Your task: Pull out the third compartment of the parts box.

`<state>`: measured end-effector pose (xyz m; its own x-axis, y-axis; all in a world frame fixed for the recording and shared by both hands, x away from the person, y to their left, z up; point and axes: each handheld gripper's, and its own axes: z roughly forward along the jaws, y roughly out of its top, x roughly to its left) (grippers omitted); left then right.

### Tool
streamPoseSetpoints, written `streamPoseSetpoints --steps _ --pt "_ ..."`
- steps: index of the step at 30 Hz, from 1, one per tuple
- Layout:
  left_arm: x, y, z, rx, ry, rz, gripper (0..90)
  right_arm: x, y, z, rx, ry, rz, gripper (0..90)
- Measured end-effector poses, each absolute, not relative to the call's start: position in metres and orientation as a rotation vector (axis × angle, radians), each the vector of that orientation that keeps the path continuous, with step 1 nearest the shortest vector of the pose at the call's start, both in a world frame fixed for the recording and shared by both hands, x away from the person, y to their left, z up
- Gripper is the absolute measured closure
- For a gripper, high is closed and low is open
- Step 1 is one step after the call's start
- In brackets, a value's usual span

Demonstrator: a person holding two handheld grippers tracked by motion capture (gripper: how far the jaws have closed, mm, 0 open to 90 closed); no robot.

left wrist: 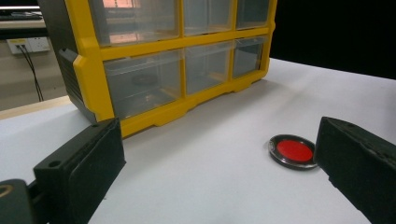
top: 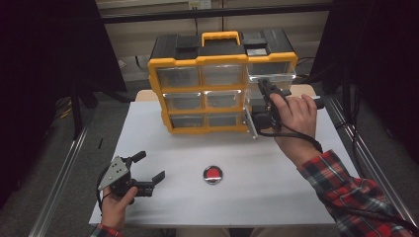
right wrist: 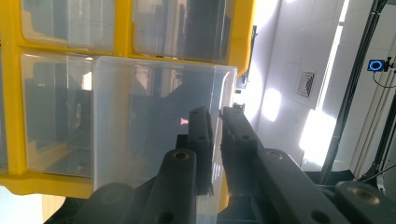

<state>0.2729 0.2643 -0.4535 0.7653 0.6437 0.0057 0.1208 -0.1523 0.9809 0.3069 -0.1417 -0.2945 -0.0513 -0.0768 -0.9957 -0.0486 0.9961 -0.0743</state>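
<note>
clear drawer (right wrist: pixel 159 121) front pinched in the raised right gripper (top: pixel 267 91) jaws; left gripper (top: pixel 148 170) rests low, jaws wide, empty.

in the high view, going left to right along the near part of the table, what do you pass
black left gripper with its grey three-cornered plate, jaws open → round red disc with a dark metal rim → red plaid sleeve of the right forearm

In the right gripper view the clear drawer (right wrist: pixel 154 126) runs off the bottom edge, and haze on its plastic hides any contents. The right gripper (top: pixel 268 94) seems to cover the organizer's (top: pixel 207 89) lower right compartments in the high view
</note>
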Motion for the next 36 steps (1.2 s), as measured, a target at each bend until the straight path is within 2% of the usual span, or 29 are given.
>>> streamPoseSetpoints --steps 10,18,25,36 --pt "0.272 0.263 -0.454 1.671 0.619 0.503 2.0 0.304 -0.138 -0.292 -0.097 1.627 -0.017 83.5" --pt "0.273 0.264 -0.454 1.692 0.614 0.516 2.0 0.307 -0.141 -0.294 -0.08 1.635 -0.004 74.0" --pt "0.273 0.263 -0.454 1.683 0.621 0.495 2.0 0.314 -0.144 -0.291 -0.07 1.64 -0.034 70.8" --pt "0.273 0.264 -0.455 1.681 0.622 0.497 2.0 0.319 -0.145 -0.287 -0.039 1.663 -0.046 77.6"
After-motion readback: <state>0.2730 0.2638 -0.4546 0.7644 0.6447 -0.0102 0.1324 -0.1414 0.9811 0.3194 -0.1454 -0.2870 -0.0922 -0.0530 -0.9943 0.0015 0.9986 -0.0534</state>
